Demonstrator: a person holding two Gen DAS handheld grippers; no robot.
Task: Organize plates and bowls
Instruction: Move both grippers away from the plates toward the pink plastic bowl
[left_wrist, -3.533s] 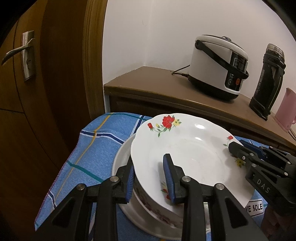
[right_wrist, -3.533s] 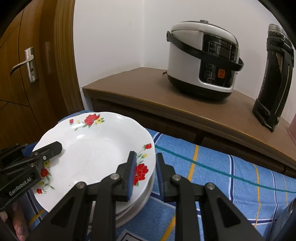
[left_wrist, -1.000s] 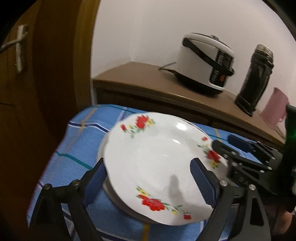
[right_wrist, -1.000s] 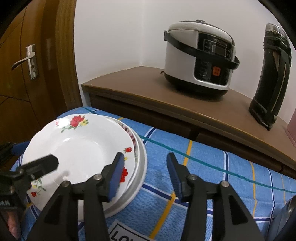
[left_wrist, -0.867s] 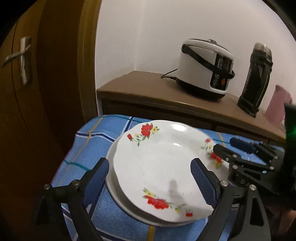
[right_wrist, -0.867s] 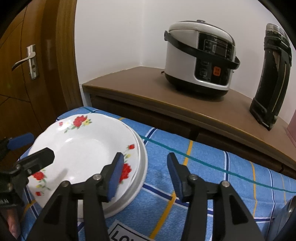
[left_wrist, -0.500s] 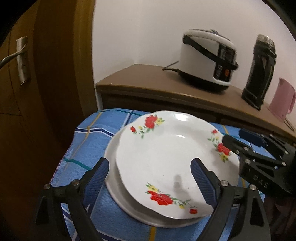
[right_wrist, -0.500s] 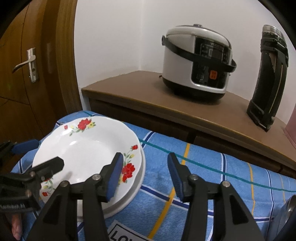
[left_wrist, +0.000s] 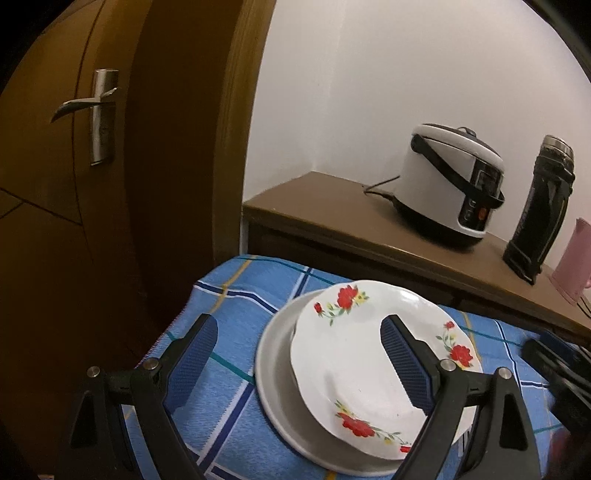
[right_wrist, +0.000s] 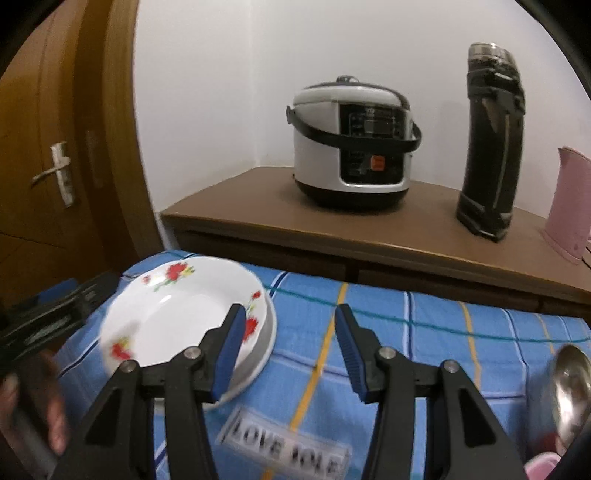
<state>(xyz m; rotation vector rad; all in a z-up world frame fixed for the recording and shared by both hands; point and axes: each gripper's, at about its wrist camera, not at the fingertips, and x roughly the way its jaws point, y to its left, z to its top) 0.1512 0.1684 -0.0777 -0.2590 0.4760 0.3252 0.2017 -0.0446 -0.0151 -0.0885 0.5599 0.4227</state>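
Jaws of the left gripper (left_wrist: 295, 354) stand wide, empty, above the blue checked cloth (left_wrist: 236, 295). Right gripper (right_wrist: 290, 332) jaws stand partly apart, gripping nothing. Just beyond, the white floral-rimmed plate (left_wrist: 369, 369) rests on a wider white plate (left_wrist: 275, 373). Farther back, the brown wooden counter (right_wrist: 236, 206) carries a white-and-black rice cooker (right_wrist: 351, 144) and, to its right, a tall black flask (right_wrist: 491, 144).

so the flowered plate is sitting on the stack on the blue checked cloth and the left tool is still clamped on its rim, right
Not quite. The flowered plate does sit on the stack on the blue checked cloth, but the left tool is not clamped on its rim: the left wrist view shows its fingers spread wide apart, pressing on nothing.
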